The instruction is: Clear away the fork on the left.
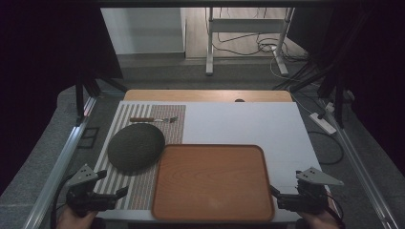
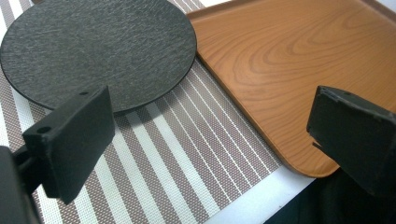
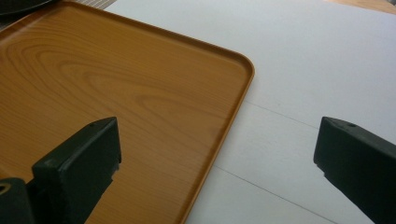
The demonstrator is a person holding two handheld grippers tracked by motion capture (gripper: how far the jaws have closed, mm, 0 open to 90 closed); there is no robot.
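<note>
A wooden tray [image 1: 212, 183] lies at the table's near middle, with nothing on it. Left of it a dark round plate [image 1: 136, 146] rests on a striped placemat [image 1: 143, 124]. A fork [image 1: 153, 119] with a wooden handle lies on the mat behind the plate. My left gripper [image 1: 112, 183] hovers open at the near left over the mat's front edge, holding nothing. In the left gripper view the plate [image 2: 98, 46] and tray [image 2: 289, 60] lie beyond its jaws. My right gripper [image 1: 277, 194] stands open by the tray's near right corner [image 3: 233, 93], holding nothing.
A white sheet [image 1: 243, 124] covers the table right of the mat, with wood showing at the far edge. Metal frame rails [image 1: 62, 152] run along both sides. A desk frame and cables [image 1: 248, 43] stand on the floor beyond.
</note>
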